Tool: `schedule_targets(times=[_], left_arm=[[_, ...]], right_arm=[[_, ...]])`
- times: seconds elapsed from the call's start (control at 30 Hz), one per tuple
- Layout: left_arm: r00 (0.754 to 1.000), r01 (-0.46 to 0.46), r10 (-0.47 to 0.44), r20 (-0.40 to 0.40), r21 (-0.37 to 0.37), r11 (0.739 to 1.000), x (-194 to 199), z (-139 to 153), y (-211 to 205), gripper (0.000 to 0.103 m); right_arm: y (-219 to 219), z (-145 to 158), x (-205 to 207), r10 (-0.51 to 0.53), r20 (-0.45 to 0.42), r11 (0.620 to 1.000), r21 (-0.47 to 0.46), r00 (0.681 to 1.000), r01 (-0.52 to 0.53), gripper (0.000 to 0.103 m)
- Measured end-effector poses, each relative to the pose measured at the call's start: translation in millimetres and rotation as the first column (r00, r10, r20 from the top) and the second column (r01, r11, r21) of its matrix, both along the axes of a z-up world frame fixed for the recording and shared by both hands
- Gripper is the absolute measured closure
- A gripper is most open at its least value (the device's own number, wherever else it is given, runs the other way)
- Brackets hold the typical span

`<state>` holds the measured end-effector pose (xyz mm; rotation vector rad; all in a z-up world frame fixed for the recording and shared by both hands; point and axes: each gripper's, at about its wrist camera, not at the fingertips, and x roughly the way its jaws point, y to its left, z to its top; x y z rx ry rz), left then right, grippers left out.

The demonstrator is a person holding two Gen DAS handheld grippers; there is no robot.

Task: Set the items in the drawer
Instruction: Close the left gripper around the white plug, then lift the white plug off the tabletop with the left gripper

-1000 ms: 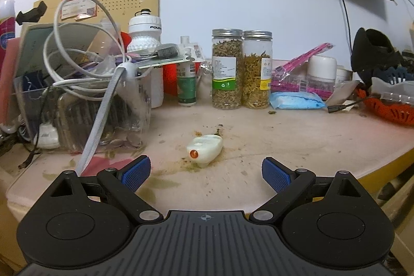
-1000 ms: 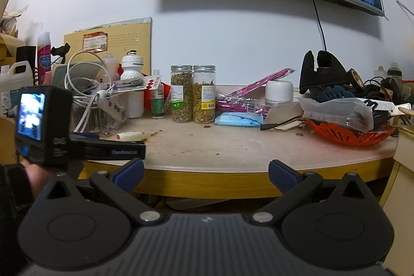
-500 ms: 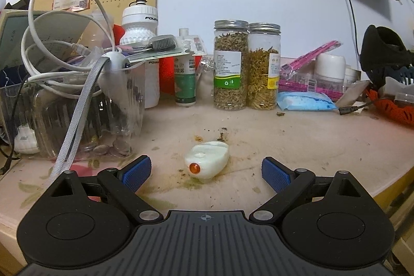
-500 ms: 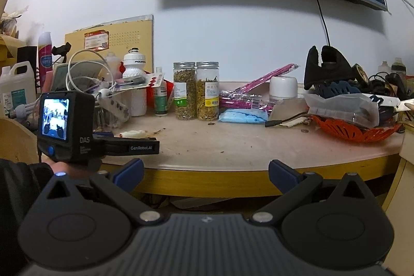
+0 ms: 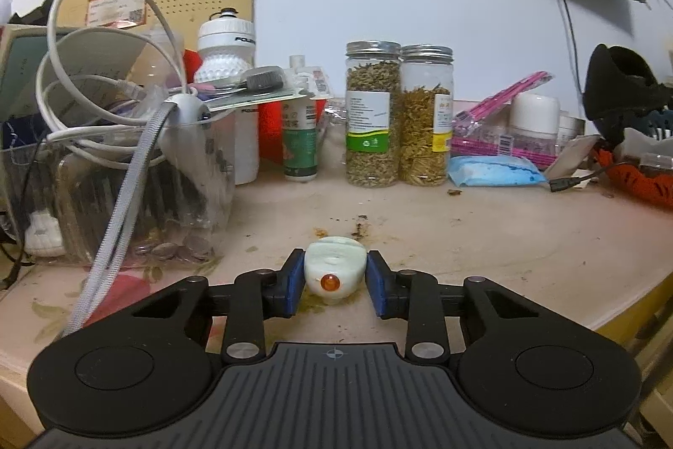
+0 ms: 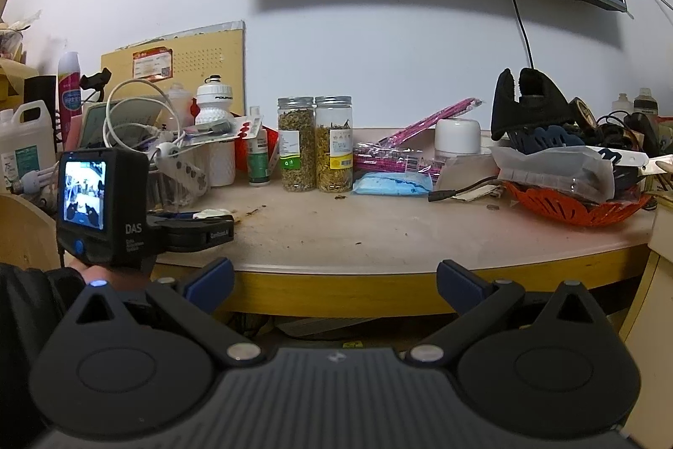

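Observation:
A small white plastic device with an orange button (image 5: 334,272) lies on the stained tabletop (image 5: 483,238). My left gripper (image 5: 335,282) has closed its blue pads on both sides of it. In the right wrist view the left gripper (image 6: 202,228) reaches over the table's left part, with a bit of the white device (image 6: 210,213) showing above it. My right gripper (image 6: 334,280) is open and empty, held in front of the table's yellow front edge (image 6: 336,287). No drawer shows in either view.
A clear bin with white cables and coins (image 5: 126,171) stands close left of the left gripper. Two herb jars (image 5: 395,116), a green bottle (image 5: 299,142), a blue pack (image 5: 492,171) and pink packets (image 5: 496,112) line the back. An orange basket (image 6: 576,205) sits at right.
My left gripper moved forward to the white device and its jaws closed from wide open onto it. The right gripper stayed almost still.

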<state>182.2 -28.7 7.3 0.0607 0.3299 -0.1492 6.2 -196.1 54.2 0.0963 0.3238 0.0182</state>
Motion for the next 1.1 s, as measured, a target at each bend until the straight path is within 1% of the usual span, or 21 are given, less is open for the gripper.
schedule_targets(times=[0.6, 0.83, 1.1], left_arm=[[1.000, 0.014, -0.014, 0.002, 0.006, 1.000, -12, 5, 0, 0.073], [1.000, 0.005, -0.005, 0.006, 0.003, 1.000, -28, 12, 3, 0.073], [1.000, -0.011, 0.011, 0.012, -0.011, 1.000, -60, 25, 10, 0.073]], right_arm=[[1, -2, 1, 0.002, -0.007, 1.000, -0.021, 1.000, -0.003, 0.000], [0, -5, 1, -0.007, -0.015, 0.999, -0.036, 1.000, 0.006, 0.000], [-1, -6, 1, -0.016, -0.020, 0.998, -0.055, 1.000, 0.014, 0.000]])
